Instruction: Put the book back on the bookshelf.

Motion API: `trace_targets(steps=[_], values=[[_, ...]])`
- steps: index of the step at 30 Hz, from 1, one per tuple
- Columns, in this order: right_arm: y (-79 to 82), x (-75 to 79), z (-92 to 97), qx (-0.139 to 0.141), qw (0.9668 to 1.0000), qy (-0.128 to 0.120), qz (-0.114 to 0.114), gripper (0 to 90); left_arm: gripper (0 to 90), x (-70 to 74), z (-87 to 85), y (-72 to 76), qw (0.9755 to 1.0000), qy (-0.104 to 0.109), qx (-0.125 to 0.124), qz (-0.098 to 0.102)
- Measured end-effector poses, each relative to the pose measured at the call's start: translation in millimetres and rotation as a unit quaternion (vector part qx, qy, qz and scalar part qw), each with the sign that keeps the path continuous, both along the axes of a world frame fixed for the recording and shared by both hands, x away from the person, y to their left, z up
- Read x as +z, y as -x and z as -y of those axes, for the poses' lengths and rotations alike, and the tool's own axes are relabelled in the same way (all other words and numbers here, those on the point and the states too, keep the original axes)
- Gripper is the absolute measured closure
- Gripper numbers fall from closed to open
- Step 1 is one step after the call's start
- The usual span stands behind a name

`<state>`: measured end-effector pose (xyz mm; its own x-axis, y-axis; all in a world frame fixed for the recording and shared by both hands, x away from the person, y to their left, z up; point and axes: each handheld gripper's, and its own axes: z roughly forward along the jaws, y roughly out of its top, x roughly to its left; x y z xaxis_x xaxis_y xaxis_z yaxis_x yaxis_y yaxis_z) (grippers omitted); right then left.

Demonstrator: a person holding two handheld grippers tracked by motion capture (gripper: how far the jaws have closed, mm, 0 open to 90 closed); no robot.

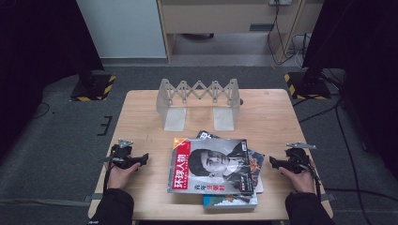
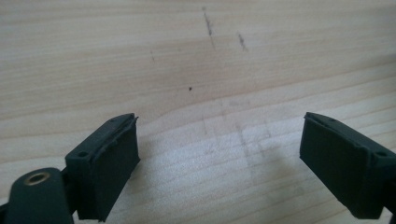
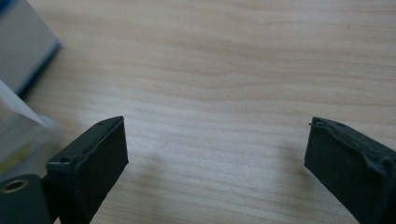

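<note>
A stack of magazines (image 1: pixel 213 166) lies at the front middle of the wooden table (image 1: pixel 272 117), a red-titled one with a portrait cover on top. Behind it stands an expandable clear book rack (image 1: pixel 198 101). My left gripper (image 1: pixel 141 159) rests on the table to the left of the stack, open, with bare wood between its jaws (image 2: pixel 219 154). My right gripper (image 1: pixel 274 162) rests to the right of the stack, also open over bare wood (image 3: pixel 217 149). In the right gripper view the edge of the stack (image 3: pixel 23 60) shows at the upper left.
A book with a blue and white cover (image 1: pixel 230 201) sticks out at the bottom of the stack near the table's front edge. Black stands with yellow-striped bases (image 1: pixel 94 86) flank the table on the floor. Cables (image 1: pixel 347 140) run along the right.
</note>
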<state>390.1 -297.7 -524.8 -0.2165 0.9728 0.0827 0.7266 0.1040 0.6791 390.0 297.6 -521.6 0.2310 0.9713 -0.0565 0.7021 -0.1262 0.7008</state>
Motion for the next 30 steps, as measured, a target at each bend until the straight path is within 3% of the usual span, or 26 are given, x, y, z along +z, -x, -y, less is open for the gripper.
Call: trace_targets(steps=[5, 15, 24, 30], values=[[3.5, 12.0, -0.6, -0.008, 0.9997, -0.017, 0.015, 7.6, 13.8, 7.2, 5.3, 4.2, 0.9996, 0.027, -0.006, 0.008], [9.6, 28.5, -11.2, 0.001, 0.9991, -0.026, 0.033, 8.3, 19.1, 22.0, 22.6, 16.0, 0.9977, 0.033, -0.049, 0.035], [13.1, 39.9, -22.3, 0.013, 0.9987, -0.027, 0.042, 8.3, 20.7, 33.0, 29.6, 26.9, 0.9948, 0.062, -0.068, 0.046], [17.9, 49.7, -27.9, 0.016, 0.9977, -0.039, 0.053, 8.6, 20.8, 41.7, 38.0, 35.3, 0.9911, 0.081, -0.088, 0.058]])
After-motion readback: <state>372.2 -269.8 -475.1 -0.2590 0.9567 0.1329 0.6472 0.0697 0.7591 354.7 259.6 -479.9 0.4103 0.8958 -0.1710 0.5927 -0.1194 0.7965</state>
